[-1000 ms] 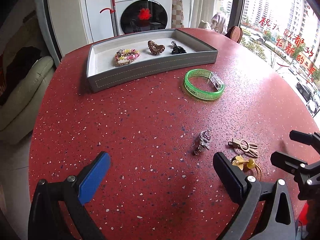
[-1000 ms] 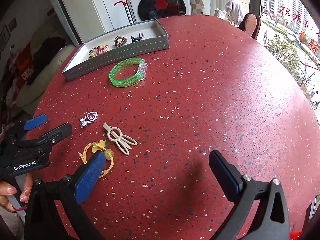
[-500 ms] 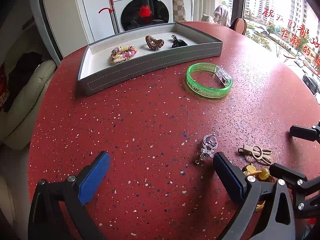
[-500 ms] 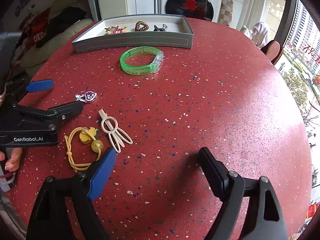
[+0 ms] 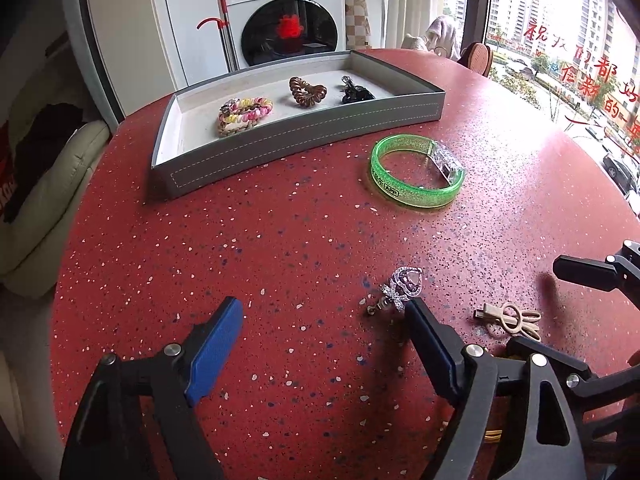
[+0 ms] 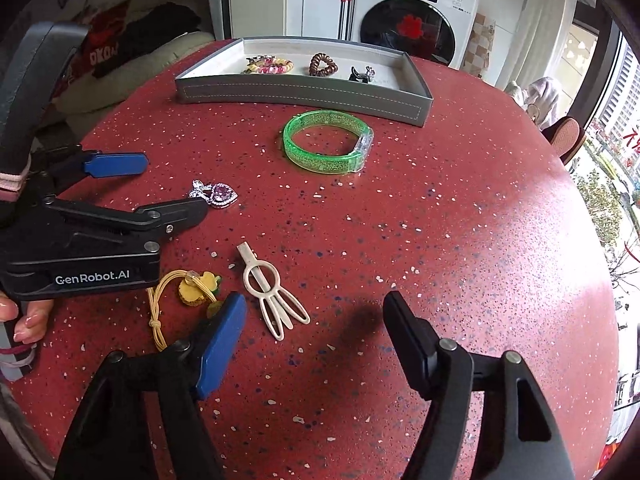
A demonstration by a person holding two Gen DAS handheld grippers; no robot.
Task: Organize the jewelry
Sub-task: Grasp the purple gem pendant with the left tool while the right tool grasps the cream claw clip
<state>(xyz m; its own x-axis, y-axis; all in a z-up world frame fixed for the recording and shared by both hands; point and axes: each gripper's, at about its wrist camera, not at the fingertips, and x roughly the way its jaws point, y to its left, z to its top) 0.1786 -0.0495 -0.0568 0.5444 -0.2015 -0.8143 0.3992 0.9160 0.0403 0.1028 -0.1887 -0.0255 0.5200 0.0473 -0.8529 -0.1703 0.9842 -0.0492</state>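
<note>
My left gripper [image 5: 324,344] hangs over the red table, its jaws wide and closing, with nothing between them. A silver heart pendant [image 5: 406,282] lies just past its right fingertip. My right gripper [image 6: 316,340] is closing too. The prongs of a cream hair clip [image 6: 272,292] lie on the table between its tips, nearer the blue pad [image 6: 222,344], and no pad touches the clip. A yellow hair tie [image 6: 188,288] sits left of that pad. A green bangle [image 6: 326,144] lies in front of the grey tray [image 6: 304,94].
The tray holds a braided bracelet [image 5: 244,114], a brown coil tie [image 5: 306,90] and a black clip [image 5: 356,92]. A person's hand [image 6: 24,316] grips the left gripper's handle. A washing machine [image 5: 288,20] and a sofa [image 5: 36,184] stand beyond the table.
The right gripper has rolled and shifted left toward the cream clip, and its jaws have narrowed. The left gripper has edged toward the pendant, which now lies at its right fingertip.
</note>
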